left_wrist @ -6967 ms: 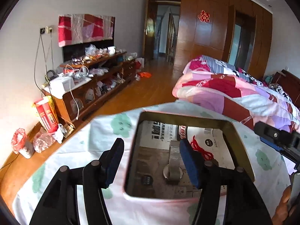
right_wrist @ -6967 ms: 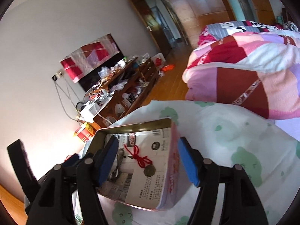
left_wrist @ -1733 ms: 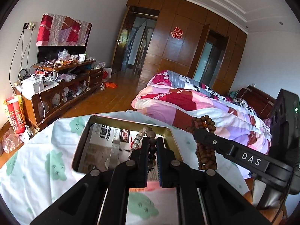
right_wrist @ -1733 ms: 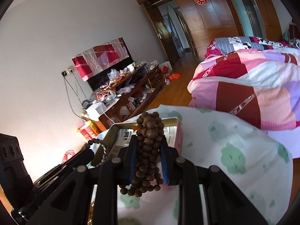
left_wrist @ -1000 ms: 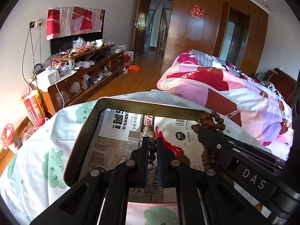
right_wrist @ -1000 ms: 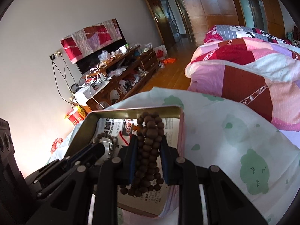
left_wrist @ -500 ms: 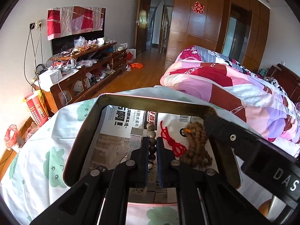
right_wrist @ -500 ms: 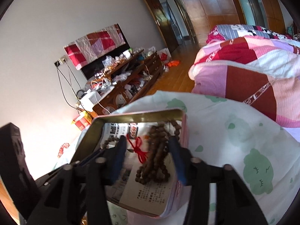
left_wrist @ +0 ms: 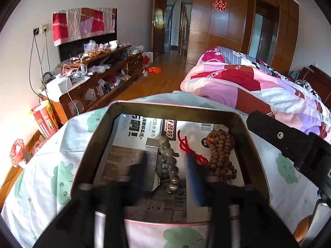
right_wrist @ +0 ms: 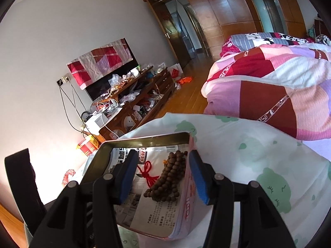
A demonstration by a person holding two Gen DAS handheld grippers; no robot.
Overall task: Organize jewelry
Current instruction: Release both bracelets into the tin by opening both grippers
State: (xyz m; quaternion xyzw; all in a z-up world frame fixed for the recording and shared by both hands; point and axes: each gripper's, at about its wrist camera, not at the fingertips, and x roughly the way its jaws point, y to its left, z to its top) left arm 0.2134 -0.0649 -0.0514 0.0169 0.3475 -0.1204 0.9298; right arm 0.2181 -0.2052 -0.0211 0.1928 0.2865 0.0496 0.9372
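An open tin (left_wrist: 173, 107) lined with newspaper stands on a cloth with green prints. In it lie a metal mesh watch band (left_wrist: 151, 157), a grey bead bracelet (left_wrist: 168, 161), a red cord (left_wrist: 185, 146) and a brown wooden bead string (left_wrist: 221, 155). My left gripper (left_wrist: 168, 175) hovers over the tin, blurred, with its jaws opening. The grey bracelet lies loose on the tin floor between them. My right gripper (right_wrist: 163, 177) is open above the brown bead string (right_wrist: 167, 177), which rests on the paper beside the red cord (right_wrist: 149, 173).
The printed cloth (right_wrist: 258, 155) spreads to the right of the tin. A bed with a patchwork quilt (left_wrist: 248, 82) lies close behind on the right. A cluttered wooden cabinet (left_wrist: 99, 78) runs along the left wall, with wooden floor between.
My left gripper's jaws have spread and let the grey bead bracelet drop into the tin. The right gripper, which released the brown beads shortly before, stays open above them.
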